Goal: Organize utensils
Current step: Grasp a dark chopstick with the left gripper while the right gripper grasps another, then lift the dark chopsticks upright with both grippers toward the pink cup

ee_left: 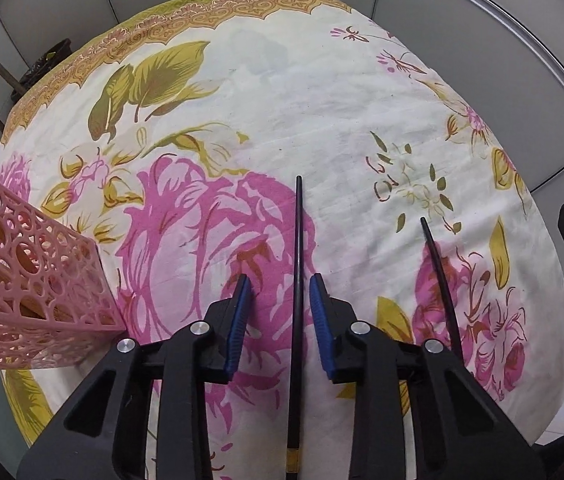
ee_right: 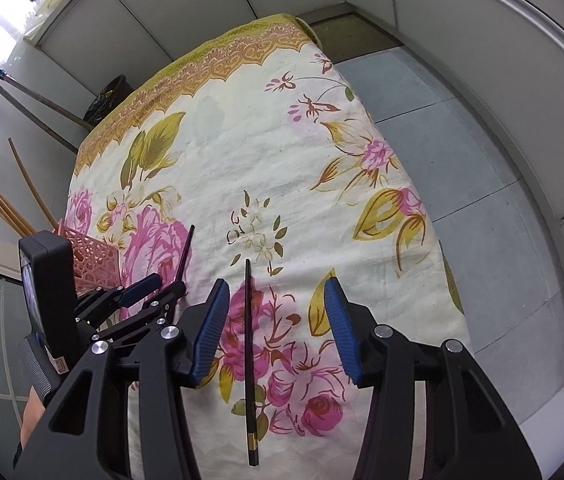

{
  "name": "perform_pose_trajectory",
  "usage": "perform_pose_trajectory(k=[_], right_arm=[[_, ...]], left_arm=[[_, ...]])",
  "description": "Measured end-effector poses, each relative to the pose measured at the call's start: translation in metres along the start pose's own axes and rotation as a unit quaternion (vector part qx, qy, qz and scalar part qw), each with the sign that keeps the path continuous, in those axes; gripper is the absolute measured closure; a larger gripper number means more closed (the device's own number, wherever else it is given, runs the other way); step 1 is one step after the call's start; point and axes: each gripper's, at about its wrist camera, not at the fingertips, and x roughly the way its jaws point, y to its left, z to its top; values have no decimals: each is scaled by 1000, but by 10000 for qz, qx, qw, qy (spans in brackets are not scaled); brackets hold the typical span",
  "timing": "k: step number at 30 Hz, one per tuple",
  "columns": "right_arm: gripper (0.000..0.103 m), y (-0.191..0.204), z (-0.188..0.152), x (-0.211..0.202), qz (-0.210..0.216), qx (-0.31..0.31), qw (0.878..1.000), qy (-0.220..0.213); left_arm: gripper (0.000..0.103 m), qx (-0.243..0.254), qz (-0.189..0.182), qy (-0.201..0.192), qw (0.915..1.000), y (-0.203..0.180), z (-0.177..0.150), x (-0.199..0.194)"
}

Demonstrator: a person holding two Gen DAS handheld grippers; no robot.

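Left wrist view: the left tool point(ee_left: 279, 322) has its blue pads spread wide, with a black chopstick point(ee_left: 297, 280) lying on the floral tablecloth point(ee_left: 265, 92) right between them, not touched by either pad as far as I can see. A second black chopstick point(ee_left: 440, 276) sits off to the right. The pink lattice basket point(ee_left: 37, 280) is at the left edge of the worktop, with wooden sticks inside.

Right wrist view: the right tool point(ee_right: 277, 330) is also spread open, straddling its own black chopstick point(ee_right: 248, 356), no contact. The left tool point(ee_right: 153, 286) shows at the left, next to the basket point(ee_right: 93, 260).

Risk, I reckon: these sticks are thin and lie flat on soft cloth, so closing too high misses them, too low snags fabric. An off-centre pinch would let a stick pivot or slide out on the way to the basket.
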Motion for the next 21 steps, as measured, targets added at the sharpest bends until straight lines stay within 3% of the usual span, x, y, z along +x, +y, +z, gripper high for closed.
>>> perform_pose_trajectory(k=[3, 8, 21], right_arm=[[54, 3, -1, 3, -32, -47, 10000, 38], [54, 6, -3, 10, -106, -160, 9997, 140], [54, 22, -12, 37, -341, -576, 9967, 469]], left_arm=[[99, 100, -25, -34, 9999, -6, -1, 0], [99, 58, 45, -157, 9998, -10, -2, -7], [99, -145, -220, -1538, 9878, -3, -5, -103]])
